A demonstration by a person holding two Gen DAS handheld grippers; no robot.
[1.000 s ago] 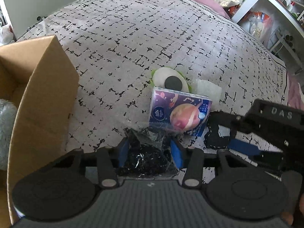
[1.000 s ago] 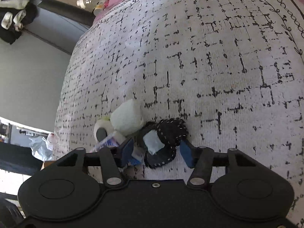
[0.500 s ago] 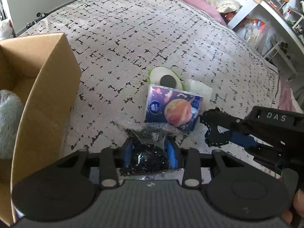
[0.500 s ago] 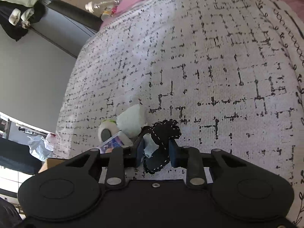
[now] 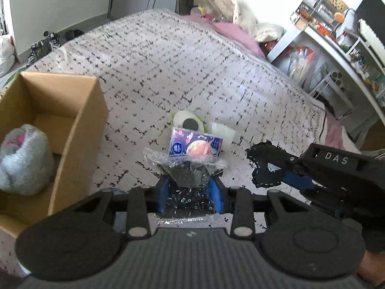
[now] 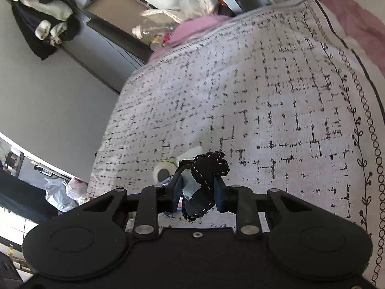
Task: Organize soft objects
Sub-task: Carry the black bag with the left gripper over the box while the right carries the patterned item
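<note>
The left gripper [image 5: 190, 192] is clamped on a clear plastic bag of small dark pieces [image 5: 189, 173], lifted just above the bedspread [image 5: 192, 72] in front of the tissue pack [image 5: 195, 145]. The bag looks light, crinkly and slippery, so a pinch across its filled middle should be safer than one on the loose film at its top. The right gripper [image 6: 196, 190] is closed around a black fabric scrunchie with white stitching [image 6: 209, 166], limp and easy to squeeze, to the right of the tissue pack. The cardboard box [image 5: 79, 130], left of the pack, already holds a grey plush [image 5: 24, 159]. Compared with a second ago, both grippers have closed from wide to tight and risen, so more of the room shows.
</note>
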